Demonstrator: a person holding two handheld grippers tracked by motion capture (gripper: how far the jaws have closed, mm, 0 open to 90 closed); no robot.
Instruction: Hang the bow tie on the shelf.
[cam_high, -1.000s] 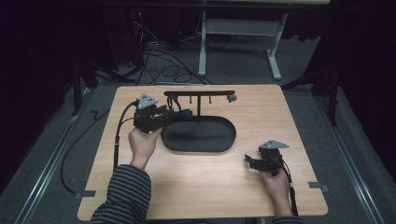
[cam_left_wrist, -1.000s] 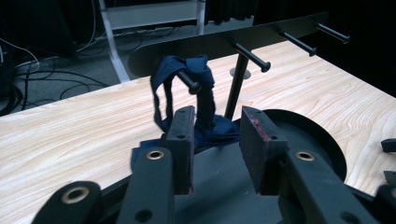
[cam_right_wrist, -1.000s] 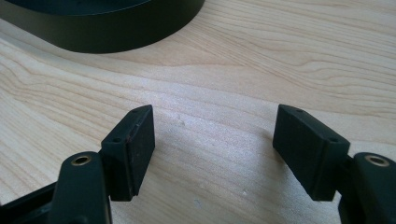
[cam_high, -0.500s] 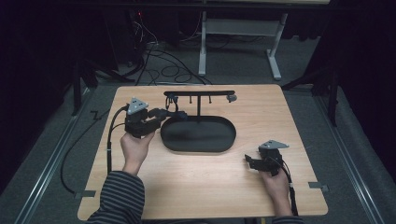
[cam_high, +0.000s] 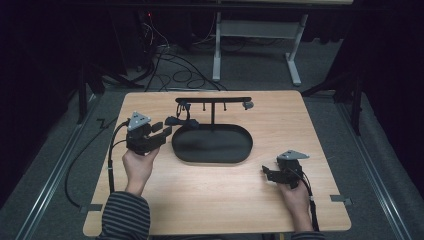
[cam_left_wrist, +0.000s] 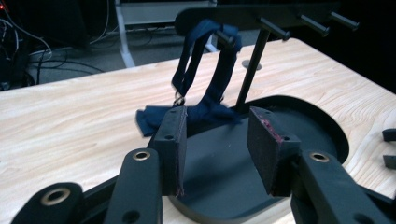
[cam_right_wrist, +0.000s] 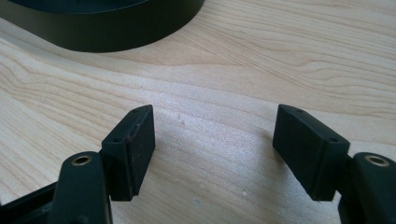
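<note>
A black stand has an oval base (cam_high: 212, 145) and a top bar with pegs (cam_high: 212, 100). A dark blue strap (cam_high: 181, 120) hangs from the leftmost peg, and its lower end lies bunched at the base's left rim. In the left gripper view the strap (cam_left_wrist: 205, 70) droops just beyond my jaws. My left gripper (cam_high: 162, 131) is left of the stand, open, and its jaws have just been opening with nothing between the pads (cam_left_wrist: 175, 140). My right gripper (cam_high: 267, 174) rests low at the table's front right, open over bare wood (cam_right_wrist: 212, 140).
The wooden table (cam_high: 320, 125) has bare room right of the stand and along the front. The base's edge (cam_right_wrist: 107, 28) lies ahead of the right gripper. Cables and a desk frame (cam_high: 250, 45) sit on the floor behind the table.
My left gripper has drawn back to the left, away from the strap and stand, with its jaws wider apart. The right gripper has stayed where it was.
</note>
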